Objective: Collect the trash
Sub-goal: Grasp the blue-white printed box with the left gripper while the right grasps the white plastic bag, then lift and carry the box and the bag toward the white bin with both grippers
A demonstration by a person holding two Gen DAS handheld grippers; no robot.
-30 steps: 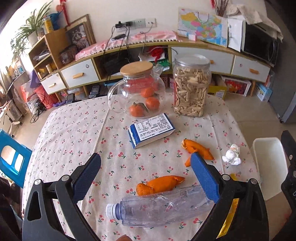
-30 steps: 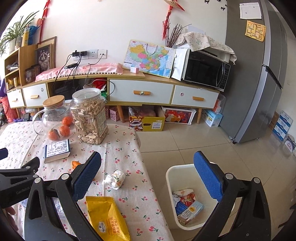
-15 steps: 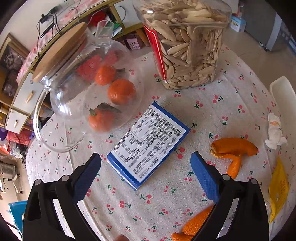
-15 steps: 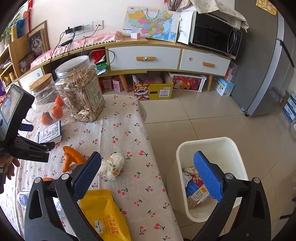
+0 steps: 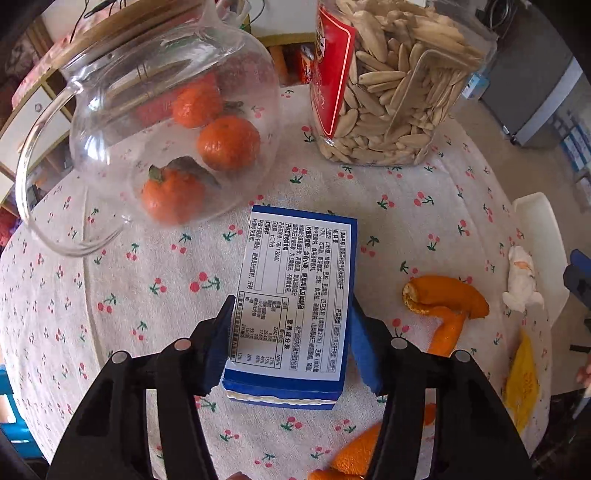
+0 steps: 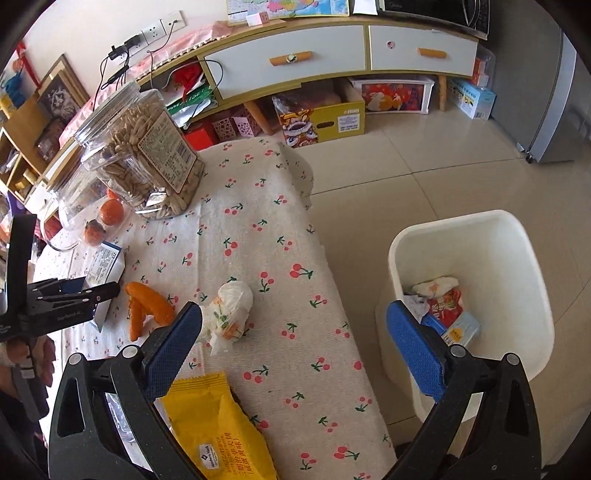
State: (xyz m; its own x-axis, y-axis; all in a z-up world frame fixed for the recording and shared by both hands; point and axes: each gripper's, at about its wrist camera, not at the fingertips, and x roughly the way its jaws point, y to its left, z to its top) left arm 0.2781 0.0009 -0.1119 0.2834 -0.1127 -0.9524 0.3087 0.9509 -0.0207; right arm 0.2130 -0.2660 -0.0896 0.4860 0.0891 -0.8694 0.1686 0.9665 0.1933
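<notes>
Box (image 5: 295, 295) base behind left claw (image 5: 290, 339)

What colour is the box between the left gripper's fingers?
The box is blue with a white printed label, clearest in the left wrist view.

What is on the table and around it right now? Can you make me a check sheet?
Surface: cherry-print tablecloth covers the table.
Job's things: blue box, orange peel, crumpled tissue, yellow wrapper, white bin on the floor holding trash.
Clutter: glass pitcher with tangerines, seed jar.
Grippers: left gripper closed around the blue box; right gripper open, holding nothing.
Cables: black wires at the wall socket.
Surroundings: sideboard, fridge.
</notes>
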